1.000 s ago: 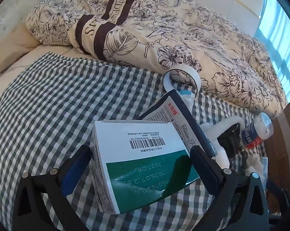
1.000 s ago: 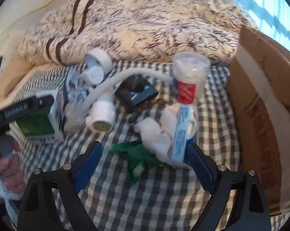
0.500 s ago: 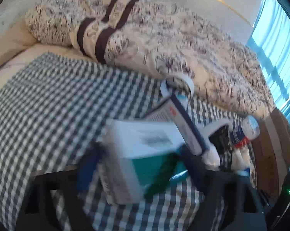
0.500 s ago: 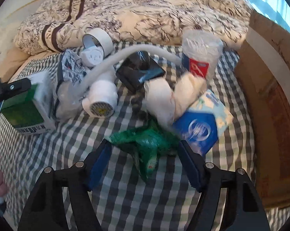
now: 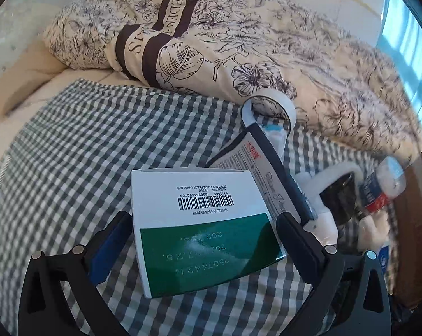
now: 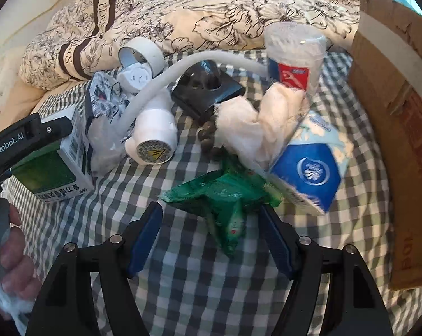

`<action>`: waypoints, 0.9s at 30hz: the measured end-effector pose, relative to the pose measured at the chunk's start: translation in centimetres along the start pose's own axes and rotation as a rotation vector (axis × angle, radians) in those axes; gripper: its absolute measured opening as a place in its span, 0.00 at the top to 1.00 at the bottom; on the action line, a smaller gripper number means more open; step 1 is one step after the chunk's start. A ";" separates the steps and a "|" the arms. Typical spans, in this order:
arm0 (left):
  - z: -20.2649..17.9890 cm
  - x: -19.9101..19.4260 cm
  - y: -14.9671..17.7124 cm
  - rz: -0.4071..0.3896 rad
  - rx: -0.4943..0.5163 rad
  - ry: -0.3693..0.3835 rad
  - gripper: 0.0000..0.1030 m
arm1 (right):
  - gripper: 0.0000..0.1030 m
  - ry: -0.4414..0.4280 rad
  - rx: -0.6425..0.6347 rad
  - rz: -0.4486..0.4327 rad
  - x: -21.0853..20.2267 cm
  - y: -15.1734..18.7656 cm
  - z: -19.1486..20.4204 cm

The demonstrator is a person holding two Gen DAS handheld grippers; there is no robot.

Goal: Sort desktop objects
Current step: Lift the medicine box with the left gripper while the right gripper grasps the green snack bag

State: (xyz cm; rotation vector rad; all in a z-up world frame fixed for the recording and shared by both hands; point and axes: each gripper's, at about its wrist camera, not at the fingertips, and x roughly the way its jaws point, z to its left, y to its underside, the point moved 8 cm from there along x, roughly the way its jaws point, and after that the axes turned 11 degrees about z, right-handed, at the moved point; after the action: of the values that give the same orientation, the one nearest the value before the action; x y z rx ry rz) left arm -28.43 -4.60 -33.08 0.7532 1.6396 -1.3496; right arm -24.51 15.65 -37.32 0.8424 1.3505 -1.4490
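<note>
The left gripper [image 5: 202,238] stands with its blue-padded jaws spread on either side of a white-and-green cardboard box [image 5: 202,224] printed with a barcode; whether the pads press its sides cannot be told. The box rests on the grey-and-white checked cloth [image 5: 71,154]. Just right of it leans a flat white packet with a dark edge [image 5: 269,176], and beyond that a roll of white tape [image 5: 269,106] stands on edge against the cream floral quilt [image 5: 239,42].

The right gripper [image 6: 211,232] is open and empty, its jaws either side of a crumpled green plastic wrapper [image 6: 225,198] lying on the cloth. Right of the wrapper sits a blue-and-white tissue pack [image 6: 312,165], touching a wad of cream gauze [image 6: 255,123]. Farther off stand a clear tub of cotton swabs with a red label [image 6: 293,56], a black plastic block [image 6: 208,89] and a white plug with its thick white cable [image 6: 155,128]. A brown cardboard carton [image 6: 401,112] fills the right side. At the near left, a hand [image 6: 14,257] grips the other tool's handle.
</note>
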 end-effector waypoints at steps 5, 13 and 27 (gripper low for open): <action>-0.9 1.1 0.0 -0.012 0.097 -0.144 0.00 | 0.31 -0.014 0.010 0.002 0.3 0.2 0.0; 1.5 2.8 1.3 0.048 0.058 -0.180 0.02 | 0.31 -0.045 0.018 -0.009 0.2 0.3 0.1; 1.8 -3.0 1.8 -0.064 0.067 -0.053 0.05 | 0.71 -0.059 0.029 -0.014 -1.4 1.3 -0.3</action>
State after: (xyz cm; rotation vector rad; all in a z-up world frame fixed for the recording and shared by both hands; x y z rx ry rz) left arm -25.11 -5.69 -31.28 0.7037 1.5949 -1.4642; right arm -22.91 16.31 -36.52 0.8039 1.2971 -1.4962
